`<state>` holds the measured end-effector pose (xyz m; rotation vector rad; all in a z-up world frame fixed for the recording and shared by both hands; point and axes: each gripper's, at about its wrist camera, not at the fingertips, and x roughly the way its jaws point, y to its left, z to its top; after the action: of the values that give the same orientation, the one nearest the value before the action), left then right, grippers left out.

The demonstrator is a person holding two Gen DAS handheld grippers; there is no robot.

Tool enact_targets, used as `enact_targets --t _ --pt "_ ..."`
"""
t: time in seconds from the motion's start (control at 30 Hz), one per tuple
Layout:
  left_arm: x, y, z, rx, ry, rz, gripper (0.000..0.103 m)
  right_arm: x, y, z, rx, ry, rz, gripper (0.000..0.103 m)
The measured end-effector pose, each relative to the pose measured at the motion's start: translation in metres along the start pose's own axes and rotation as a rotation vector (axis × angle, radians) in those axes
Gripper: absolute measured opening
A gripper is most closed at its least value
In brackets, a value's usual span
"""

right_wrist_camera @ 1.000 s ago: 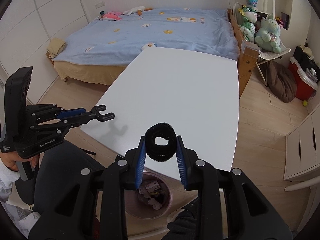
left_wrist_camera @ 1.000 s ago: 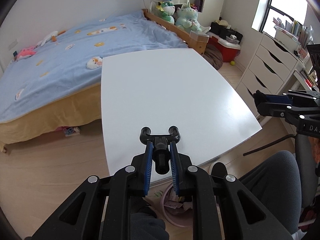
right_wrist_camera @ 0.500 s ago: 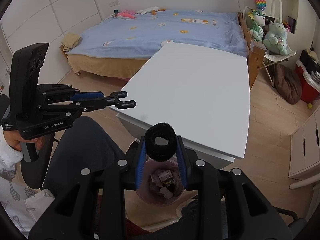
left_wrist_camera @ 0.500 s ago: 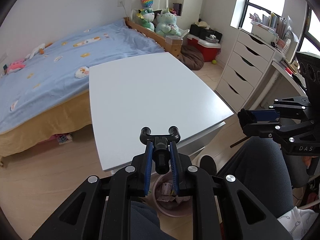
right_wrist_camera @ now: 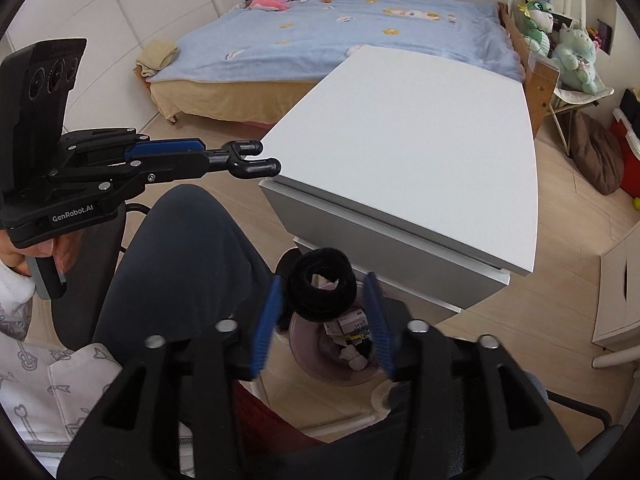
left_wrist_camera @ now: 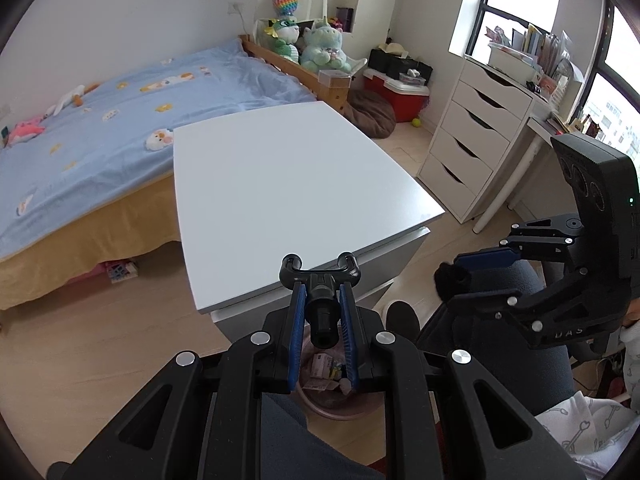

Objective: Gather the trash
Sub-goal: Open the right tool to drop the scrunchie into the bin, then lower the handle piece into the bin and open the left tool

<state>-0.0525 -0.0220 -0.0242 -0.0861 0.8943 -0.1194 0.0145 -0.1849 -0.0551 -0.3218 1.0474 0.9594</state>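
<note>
My right gripper (right_wrist_camera: 323,280) has its jaws apart, and a black fuzzy hair tie (right_wrist_camera: 322,289) sits loose between the blue pads, above the pink trash bin (right_wrist_camera: 308,354) that holds paper scraps. My left gripper (left_wrist_camera: 319,266) is shut on a small black cylinder (left_wrist_camera: 321,314) and hovers over the same bin (left_wrist_camera: 332,404) at the near edge of the white table (left_wrist_camera: 288,184). The right gripper also shows in the left wrist view (left_wrist_camera: 452,276), and the left gripper in the right wrist view (right_wrist_camera: 256,158).
A bed with a blue cover (left_wrist_camera: 100,120) lies behind the table. White drawers (left_wrist_camera: 468,140) stand at the right. My legs in dark trousers (right_wrist_camera: 180,264) are beside the bin. Wooden floor surrounds the table.
Both grippers have drawn back from the table to above the bin. The right jaws have spread wider, so the hair tie is no longer squeezed.
</note>
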Motion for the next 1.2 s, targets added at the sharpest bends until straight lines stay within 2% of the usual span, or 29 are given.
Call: enact_targets --t 0.03,0.07,0.17,0.27,0.53,1.2 --pt "0.000 0.000 0.000 0.000 0.000 0.000 0.017 0.000 0.000 -0.001 0.004 -0.006 -0.008 0.074" --pt "0.000 0.000 -0.001 0.001 0.001 -0.002 0.017 0.001 -0.002 -0.001 0.009 -0.010 -0.014 0.081" --pt "0.000 -0.002 -0.002 0.008 0.005 -0.011 0.017 -0.002 -0.005 -0.002 0.030 -0.021 -0.035 0.093" --pt "0.001 -0.006 -0.002 0.023 0.008 -0.028 0.017 -0.005 -0.006 -0.003 0.041 -0.033 -0.058 0.098" --pt "0.001 -0.014 -0.001 0.055 0.009 -0.061 0.017 -0.009 -0.013 -0.005 0.072 -0.030 -0.131 0.099" --pt "0.009 -0.048 -0.002 0.137 0.039 -0.110 0.018 -0.051 -0.042 -0.017 0.170 -0.122 -0.188 0.099"
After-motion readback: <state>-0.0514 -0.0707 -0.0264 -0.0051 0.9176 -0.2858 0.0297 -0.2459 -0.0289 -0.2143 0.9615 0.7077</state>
